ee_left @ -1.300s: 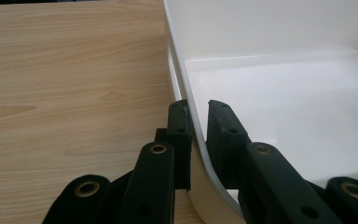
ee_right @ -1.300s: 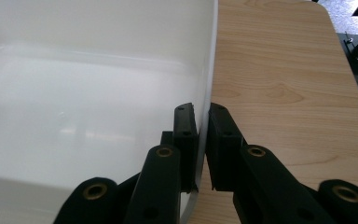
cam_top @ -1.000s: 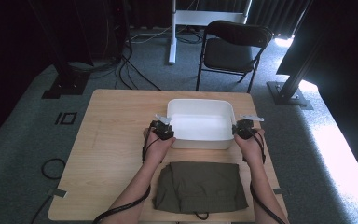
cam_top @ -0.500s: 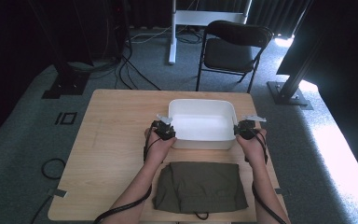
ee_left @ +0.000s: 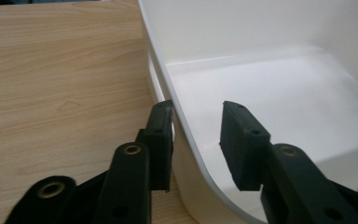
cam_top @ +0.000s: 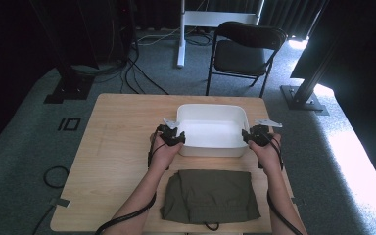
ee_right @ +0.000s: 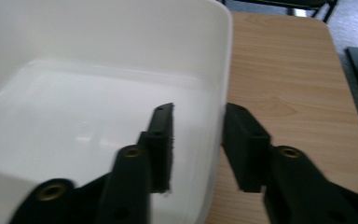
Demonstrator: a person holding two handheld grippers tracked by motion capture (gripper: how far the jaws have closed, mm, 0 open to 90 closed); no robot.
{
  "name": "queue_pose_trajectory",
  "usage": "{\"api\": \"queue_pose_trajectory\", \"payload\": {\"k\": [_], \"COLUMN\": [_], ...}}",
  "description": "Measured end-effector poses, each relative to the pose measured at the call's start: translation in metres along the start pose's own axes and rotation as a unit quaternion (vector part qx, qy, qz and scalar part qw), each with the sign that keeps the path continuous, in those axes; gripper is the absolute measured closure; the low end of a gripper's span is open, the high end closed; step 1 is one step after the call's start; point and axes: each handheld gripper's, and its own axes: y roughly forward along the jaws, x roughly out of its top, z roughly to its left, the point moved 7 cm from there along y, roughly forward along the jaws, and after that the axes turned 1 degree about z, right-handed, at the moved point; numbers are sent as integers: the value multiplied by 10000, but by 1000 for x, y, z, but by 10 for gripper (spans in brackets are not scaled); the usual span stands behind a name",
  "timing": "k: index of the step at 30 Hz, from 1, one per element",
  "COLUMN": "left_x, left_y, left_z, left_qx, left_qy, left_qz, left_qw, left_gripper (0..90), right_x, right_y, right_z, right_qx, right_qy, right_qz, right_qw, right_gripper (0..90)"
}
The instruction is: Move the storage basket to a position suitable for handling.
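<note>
Dark studio: floor cables (cam_top: 132, 73), rig stands (cam_top: 71, 85)

A light wooden table (cam_top: 122, 142) carries two things. A white plastic tub (cam_top: 210, 129) sits on its far half, between the left gripper (cam_top: 175, 138) and the right gripper (cam_top: 252, 138), each straddling one of the tub's side walls at the near corners. On the near side of both grippers, between the person's forearms, a folded olive-green cloth (cam_top: 209, 196) lies flat on the wood, close to the table's front edge. The table stands on grey carpet (cam_top: 19, 161).
</note>
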Motion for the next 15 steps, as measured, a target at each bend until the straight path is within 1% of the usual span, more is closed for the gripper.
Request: {"api": "queue_pose_trajectory", "payload": {"k": [3, 4, 5, 6, 7, 8, 9, 10, 11, 12, 13, 15], "left_x": [3, 4, 4, 5, 6, 7, 7, 7, 7, 8, 8, 8], "left_y": [-3, -4, -4, -6, -7, -8, -9, -10, -12, -13, -15, -18], "left_z": [1, 0, 0, 0, -2, -3, -3, -3, -3, -2, -2, 0], "left_qx": [-223, -329, -329, -481, -561, -621, -594, -582, -567, -556, -590, -616], "left_qy": [91, 137, 137, 222, 261, 309, 426, 533, 585, 605, 634, 608], "left_qz": [-93, -149, -149, -149, -187, -250, -201, -202, -238, -250, -294, -317], "left_qw": [9997, 9993, 9993, 9985, 9979, 9973, 9971, 9967, 9964, 9963, 9958, 9957], "left_gripper": [571, 534, 495, 428, 418, 369, 339, 308, 272, 240, 224, 214], "right_x": [4, 5, 5, 8, 8, 10, 11, 12, 12, 12, 12, 11], "right_y": [-1, -2, -2, -3, -3, -3, -3, -4, -5, -5, -6, -7], "right_z": [4, 6, 6, 9, 11, 13, 14, 15, 16, 16, 17, 17], "right_qx": [177, 242, 242, 373, 430, 487, 507, 508, 551, 546, 548, 605], "right_qy": [-109, -143, -143, -76, -14, 31, 37, 16, -57, -68, -59, -34], "right_qz": [-164, -191, -191, -292, -328, -411, -459, -468, -453, -471, -471, -443], "right_qw": [9997, 9994, 9994, 9988, 9985, 9980, 9976, 9976, 9974, 9974, 9974, 9972], "right_gripper": [469, 412, 412, 292, 259, 204, 185, 185, 183, 176, 176, 176]}}
